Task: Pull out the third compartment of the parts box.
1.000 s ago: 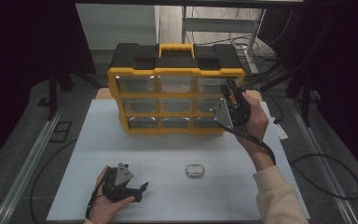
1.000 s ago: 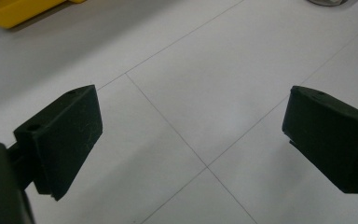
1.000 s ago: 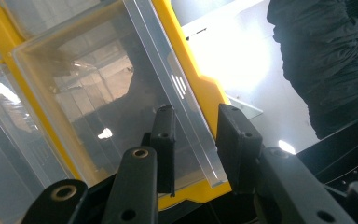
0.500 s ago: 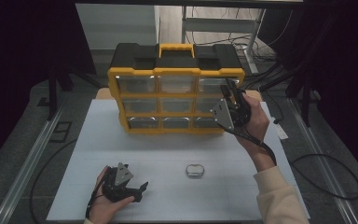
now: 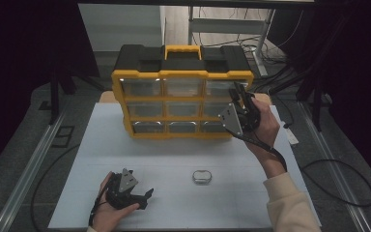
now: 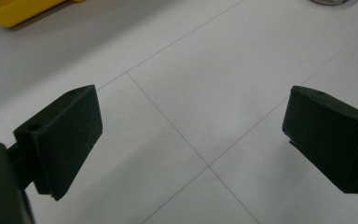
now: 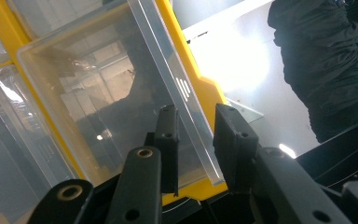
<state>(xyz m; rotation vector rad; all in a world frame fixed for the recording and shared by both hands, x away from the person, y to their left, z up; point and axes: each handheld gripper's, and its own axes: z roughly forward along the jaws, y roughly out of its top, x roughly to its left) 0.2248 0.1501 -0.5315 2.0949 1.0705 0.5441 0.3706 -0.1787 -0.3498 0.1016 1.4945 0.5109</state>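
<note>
Resting low near the front left corner of the white worktop [image 5: 101, 145], the left gripper [image 5: 147, 195] lies in a hand [image 5: 107, 212] with its jaws spread wide apart and nothing between them; in the left gripper view they frame bare tabletop. A small metal ring-shaped piece [image 5: 202, 176] lies on the worktop to its right, well apart from both tongs. Toward the back edge stands a yellow organizer case [image 5: 183, 75] with a black top and rows of clear drawers. At the case's upper right corner, the right gripper [image 7: 196, 135], raised by the right hand [image 5: 265, 121], has its jaws set on either side of the front lip of the top right clear drawer [image 7: 121, 93], standing narrowly apart; whether the pads actually press the lip cannot be told.
</note>
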